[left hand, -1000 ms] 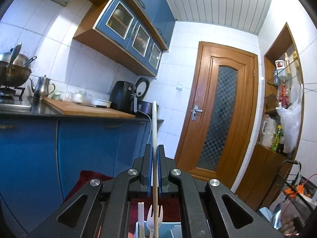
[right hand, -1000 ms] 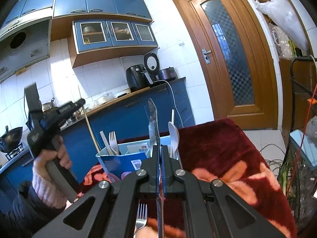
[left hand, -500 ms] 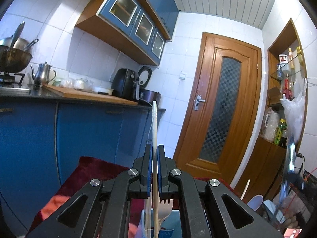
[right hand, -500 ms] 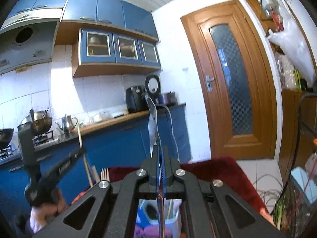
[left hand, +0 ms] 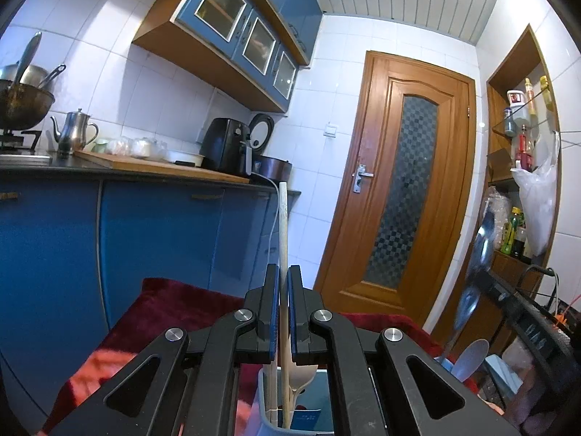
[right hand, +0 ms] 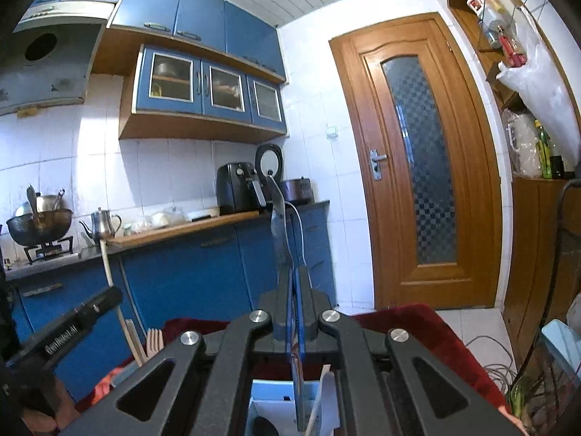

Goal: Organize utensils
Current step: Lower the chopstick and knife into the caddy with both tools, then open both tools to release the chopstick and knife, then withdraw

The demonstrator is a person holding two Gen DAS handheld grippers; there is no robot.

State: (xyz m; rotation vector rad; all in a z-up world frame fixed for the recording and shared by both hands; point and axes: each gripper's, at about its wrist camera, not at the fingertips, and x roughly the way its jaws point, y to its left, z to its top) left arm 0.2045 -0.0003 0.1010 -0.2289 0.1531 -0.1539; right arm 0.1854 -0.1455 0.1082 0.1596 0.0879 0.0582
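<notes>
My left gripper (left hand: 283,272) is shut on a wooden chopstick (left hand: 283,225) that stands upright. Its lower end reaches into the blue utensil box (left hand: 264,396), beside a wooden fork (left hand: 304,376). My right gripper (right hand: 295,272) is shut on a metal knife (right hand: 279,225), blade up, with its lower end over a box compartment (right hand: 270,398). From the left wrist view the knife (left hand: 481,243) appears blurred at the right, above a white spoon (left hand: 472,356). The right wrist view shows the left gripper's body (right hand: 72,323), its chopstick (right hand: 108,265) and the fork (right hand: 154,339) at the left.
The box stands on a dark red cloth (left hand: 174,298) (right hand: 417,323). Blue base cabinets (left hand: 152,236) and a worktop with a kettle (left hand: 74,130) lie behind it. A wooden door (left hand: 403,189), a shelf of bottles (left hand: 523,138) and a wire rack (right hand: 559,327) are to the right.
The left gripper has sunk a little, taking the chopstick deeper into the box. The right gripper has swung across with the knife until it is over the box.
</notes>
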